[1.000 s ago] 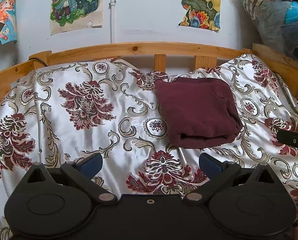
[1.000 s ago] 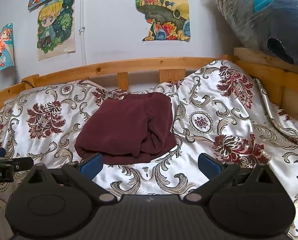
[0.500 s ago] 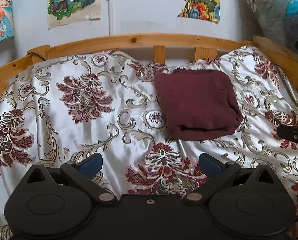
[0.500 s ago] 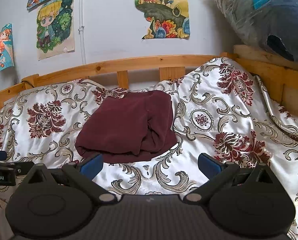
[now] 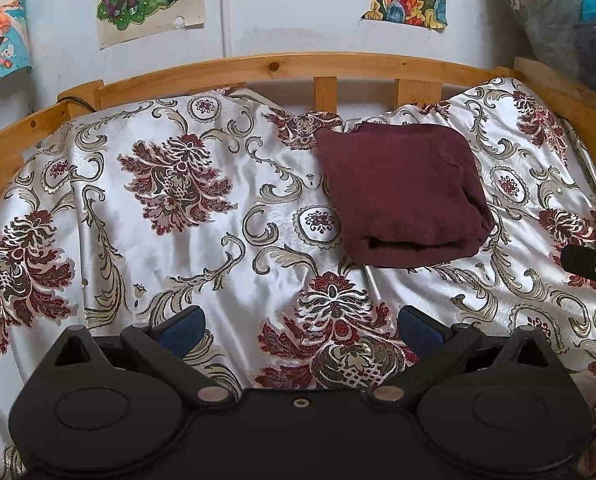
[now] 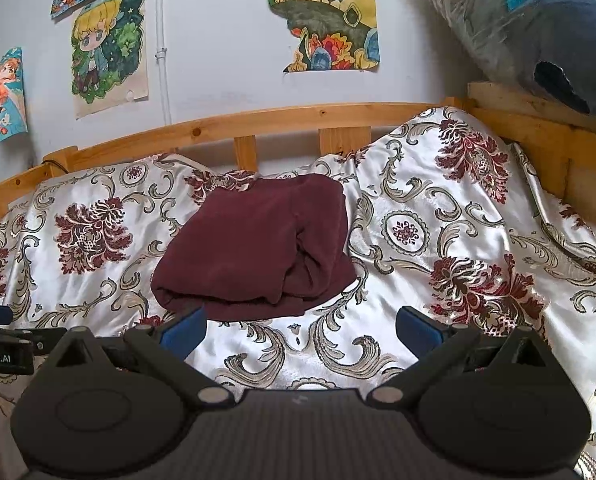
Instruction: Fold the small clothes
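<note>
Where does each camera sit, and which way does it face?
Left wrist: on the left gripper, facing the wooden rail; its open fingers show.
Right wrist: on the right gripper, facing the same rail; its open fingers and the left gripper's side show.
Shared: the folded maroon garment on the patterned bedspread.

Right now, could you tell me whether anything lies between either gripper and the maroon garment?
Nothing visible does. Only bare bedspread lies between the open right gripper and the folded garment, and likewise ahead of the open left gripper.

Maroon garment — white-floral bedspread
</note>
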The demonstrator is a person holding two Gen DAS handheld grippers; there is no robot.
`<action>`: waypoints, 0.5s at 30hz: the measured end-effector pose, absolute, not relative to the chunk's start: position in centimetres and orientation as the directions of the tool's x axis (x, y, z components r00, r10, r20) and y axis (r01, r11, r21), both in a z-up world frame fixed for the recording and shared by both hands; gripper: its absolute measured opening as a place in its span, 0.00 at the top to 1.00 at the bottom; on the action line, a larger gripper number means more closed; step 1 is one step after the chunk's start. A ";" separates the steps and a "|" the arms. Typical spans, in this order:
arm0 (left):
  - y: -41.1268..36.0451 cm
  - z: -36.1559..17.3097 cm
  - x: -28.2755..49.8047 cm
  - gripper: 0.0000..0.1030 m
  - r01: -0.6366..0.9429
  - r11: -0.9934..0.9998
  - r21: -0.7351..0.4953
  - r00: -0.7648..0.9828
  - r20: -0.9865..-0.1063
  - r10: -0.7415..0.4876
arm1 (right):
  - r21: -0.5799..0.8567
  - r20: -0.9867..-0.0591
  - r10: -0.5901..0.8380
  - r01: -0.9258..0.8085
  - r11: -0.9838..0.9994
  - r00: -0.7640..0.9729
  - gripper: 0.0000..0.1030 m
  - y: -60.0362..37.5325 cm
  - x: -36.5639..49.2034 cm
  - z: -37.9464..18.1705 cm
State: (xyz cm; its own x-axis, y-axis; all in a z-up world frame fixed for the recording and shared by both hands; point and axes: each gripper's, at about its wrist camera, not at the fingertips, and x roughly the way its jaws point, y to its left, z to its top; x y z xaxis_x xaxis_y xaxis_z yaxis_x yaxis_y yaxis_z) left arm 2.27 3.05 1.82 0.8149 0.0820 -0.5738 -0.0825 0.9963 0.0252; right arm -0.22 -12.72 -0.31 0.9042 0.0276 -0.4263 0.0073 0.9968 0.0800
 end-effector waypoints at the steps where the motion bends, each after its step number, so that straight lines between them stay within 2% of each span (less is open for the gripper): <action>1: 3.0 1.8 2.3 0.01 -0.082 0.996 0.024 0.814 -0.576 0.081 | 0.083 -0.429 0.029 0.008 0.997 0.903 0.00 -12.7 -0.2 -0.4; 15: 3.4 1.5 2.7 0.01 -0.077 0.997 -0.018 0.791 -0.610 0.051 | 0.117 -0.494 0.019 0.045 0.992 0.869 0.00 -13.2 0.5 -1.3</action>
State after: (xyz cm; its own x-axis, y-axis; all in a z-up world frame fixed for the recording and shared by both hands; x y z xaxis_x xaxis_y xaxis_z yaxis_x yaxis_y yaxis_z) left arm 2.68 3.38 1.48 0.7909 0.0506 -0.6099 -0.0774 0.9968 -0.0176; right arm 0.54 -13.18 -1.27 0.8693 0.0194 -0.4939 0.0445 0.9921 0.1174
